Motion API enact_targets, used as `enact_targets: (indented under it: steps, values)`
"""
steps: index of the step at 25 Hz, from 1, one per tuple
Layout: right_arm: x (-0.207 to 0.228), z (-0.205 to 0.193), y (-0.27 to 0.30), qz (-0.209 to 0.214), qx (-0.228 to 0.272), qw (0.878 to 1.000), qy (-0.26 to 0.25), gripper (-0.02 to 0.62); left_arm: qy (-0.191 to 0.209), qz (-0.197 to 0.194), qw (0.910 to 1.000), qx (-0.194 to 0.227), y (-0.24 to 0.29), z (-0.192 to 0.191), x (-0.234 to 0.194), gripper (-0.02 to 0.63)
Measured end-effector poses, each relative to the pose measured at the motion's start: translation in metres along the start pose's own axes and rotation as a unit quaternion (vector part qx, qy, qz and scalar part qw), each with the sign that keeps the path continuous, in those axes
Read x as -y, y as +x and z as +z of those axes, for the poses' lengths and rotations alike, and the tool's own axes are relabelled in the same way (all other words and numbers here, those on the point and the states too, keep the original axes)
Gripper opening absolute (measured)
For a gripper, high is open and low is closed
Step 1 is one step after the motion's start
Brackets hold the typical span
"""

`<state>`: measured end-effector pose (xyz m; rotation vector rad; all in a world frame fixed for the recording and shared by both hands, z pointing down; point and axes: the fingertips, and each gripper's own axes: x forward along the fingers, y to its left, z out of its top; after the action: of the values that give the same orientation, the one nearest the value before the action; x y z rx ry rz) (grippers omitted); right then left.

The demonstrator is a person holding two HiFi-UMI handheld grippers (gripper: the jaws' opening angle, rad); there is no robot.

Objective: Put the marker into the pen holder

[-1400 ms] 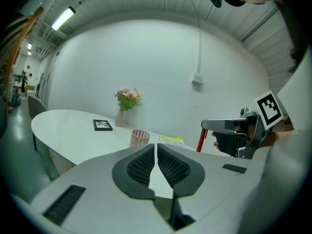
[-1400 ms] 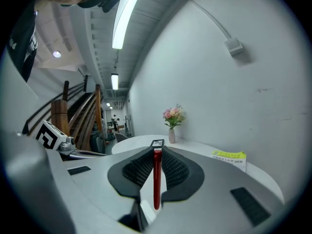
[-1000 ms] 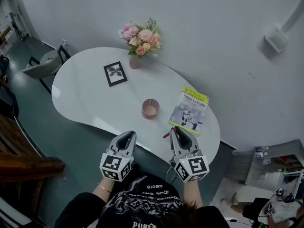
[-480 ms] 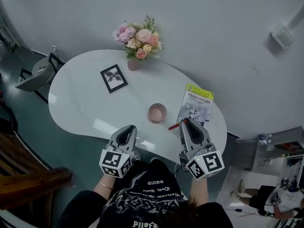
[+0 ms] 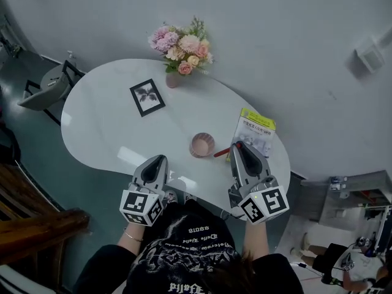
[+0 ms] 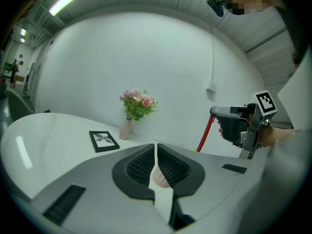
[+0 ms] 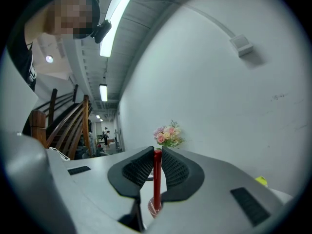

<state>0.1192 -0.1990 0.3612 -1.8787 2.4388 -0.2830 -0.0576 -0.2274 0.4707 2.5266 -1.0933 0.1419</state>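
The right gripper (image 5: 238, 147) is clenched on the red marker (image 5: 222, 152). In the right gripper view its two pads pinch the marker's upper part and the shaft hangs down between them, nearly upright. The pink holder (image 5: 202, 145) stands on the white table (image 5: 104, 127), toward the table's 5 o'clock edge in the head view. There the marker pokes out of the jaws at 9 o'clock, and its free end lies at the holder's 4 o'clock, right by the rim. From the right gripper view the lower end lines up with the holder's mouth. It seems to be just above the rim rather than inside, though the angle is too poor to be sure.

The left gripper (image 5: 157, 162) hovers at the holder's 7 o'clock, over the table's near edge. Its jaws are closed together with nothing between them.

Seen from the holder, the flowers (image 5: 181, 46) stand at 11 o'clock by the table's far edge. A black frame (image 5: 147, 95) lies at 10 o'clock and a booklet (image 5: 256, 130) at 2 o'clock, both well apart from it.
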Motion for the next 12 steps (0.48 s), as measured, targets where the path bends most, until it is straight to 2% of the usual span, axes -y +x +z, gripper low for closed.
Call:
enact_targets:
  steps: [5, 8, 12]
  values:
    - [0.003, -0.001, 0.018, 0.017, 0.001, 1.0, -0.002, 0.071, 0.002, 0.023, 0.9997, 0.001, 0.0, 0.002, -0.006, 0.035]
    - [0.005, -0.004, 0.027, 0.029, 0.0, 1.0, -0.002, 0.071, -0.024, 0.026, 0.9994, 0.006, 0.0, 0.0, -0.007, 0.035]
    - [0.009, -0.007, 0.039, 0.031, 0.001, 1.0, 0.001, 0.071, -0.029, 0.034, 0.999, 0.007, 0.002, 0.001, -0.005, 0.035]
